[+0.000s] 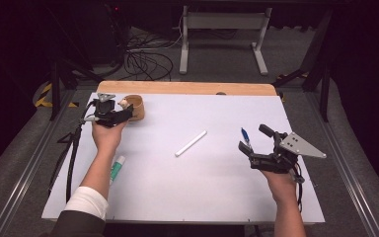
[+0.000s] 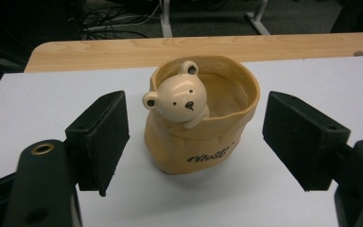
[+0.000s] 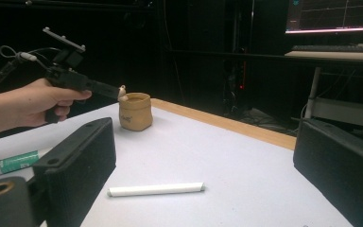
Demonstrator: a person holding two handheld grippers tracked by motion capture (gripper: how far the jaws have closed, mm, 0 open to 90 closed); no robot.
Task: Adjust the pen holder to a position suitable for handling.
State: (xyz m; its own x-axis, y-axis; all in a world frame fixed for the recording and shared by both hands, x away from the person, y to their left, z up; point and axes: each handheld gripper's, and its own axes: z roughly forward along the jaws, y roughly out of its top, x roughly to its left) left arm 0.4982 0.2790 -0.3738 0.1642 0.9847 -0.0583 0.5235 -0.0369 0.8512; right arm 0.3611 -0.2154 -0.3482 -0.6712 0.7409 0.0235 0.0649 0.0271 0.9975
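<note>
Bear pot [image 2: 201, 120]: we see a tan, sack-shaped holder with a small bear head on its rim, standing upright at the far left corner of the white table [image 1: 202, 187], near the wooden edge strip [image 1: 187, 88].
Left gripper [image 1: 123, 112]: we hold it level just in front of the pot. In the left gripper view the two pads stand spread on either side of the pot with white table showing between each pad and the pot wall, so nothing is pinched yet.
Why so wide: we judge the spread is there to clear the pot's soft, bulging sides before any squeeze.
Right gripper [image 1: 249, 145]: we rest it at the right of the table, jaws parted and empty in its own view, likely parked out of the way while the left hand works.
White stick [image 1: 191, 143]: it lies flat mid-table, well apart from both grippers; chalk or a capped tube, we cannot tell which.
Green-labelled tube [image 1: 118, 167]: it lies beside the left forearm, partly hidden by it.
Blue pen [image 1: 245, 135]: a thin blue thing lies just beyond the right gripper; at this size we only guess it is a pen.
Step in hand: we read this as the approach to the pot, grasp not yet made.
Care needed: the bear head faces the left pad, so closing could catch an ear.
</note>
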